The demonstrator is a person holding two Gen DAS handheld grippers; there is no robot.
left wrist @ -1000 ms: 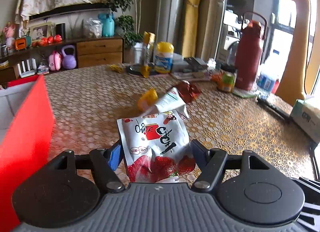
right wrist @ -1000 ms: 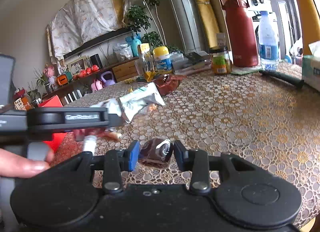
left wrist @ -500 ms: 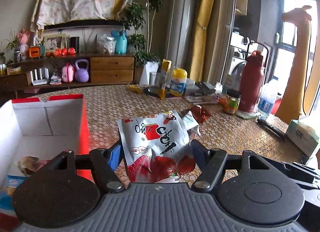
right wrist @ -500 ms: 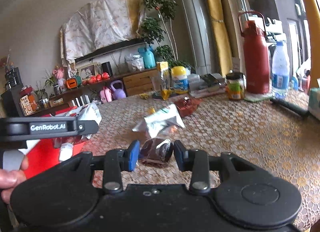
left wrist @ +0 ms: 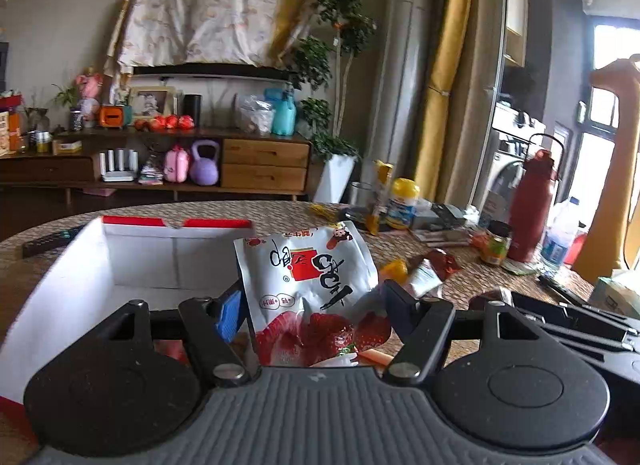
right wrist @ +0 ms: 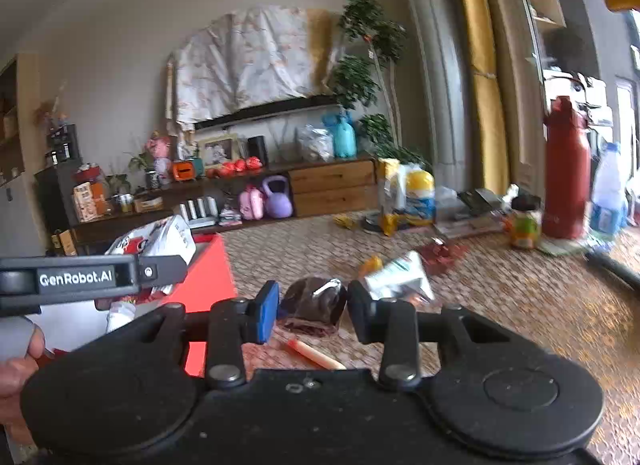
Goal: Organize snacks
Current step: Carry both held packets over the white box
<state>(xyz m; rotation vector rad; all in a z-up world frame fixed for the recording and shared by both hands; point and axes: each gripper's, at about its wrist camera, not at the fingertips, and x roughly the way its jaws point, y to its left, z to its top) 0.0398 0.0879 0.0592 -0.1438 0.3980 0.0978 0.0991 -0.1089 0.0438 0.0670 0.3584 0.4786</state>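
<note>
Snack pouch (left wrist: 308, 281), white foil with a red label, black script and strawberries printed along its lower edge, is standing upright in the left gripper (left wrist: 310, 307), jaws clamping its sides, above the 3 o'clock wall of the red box (left wrist: 72, 265) with white interior. Dark brown wrapped snack (right wrist: 316, 297) is sitting between the right gripper's (right wrist: 312, 307) jaws, clamped, over the patterned worktop (right wrist: 520, 305).

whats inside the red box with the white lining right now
In the red box, mostly bare white lining shows. A bit of red packaging peeks out near its bottom. The left tongs, holding the strawberry snack bag, cover the rest of the floor.
</note>
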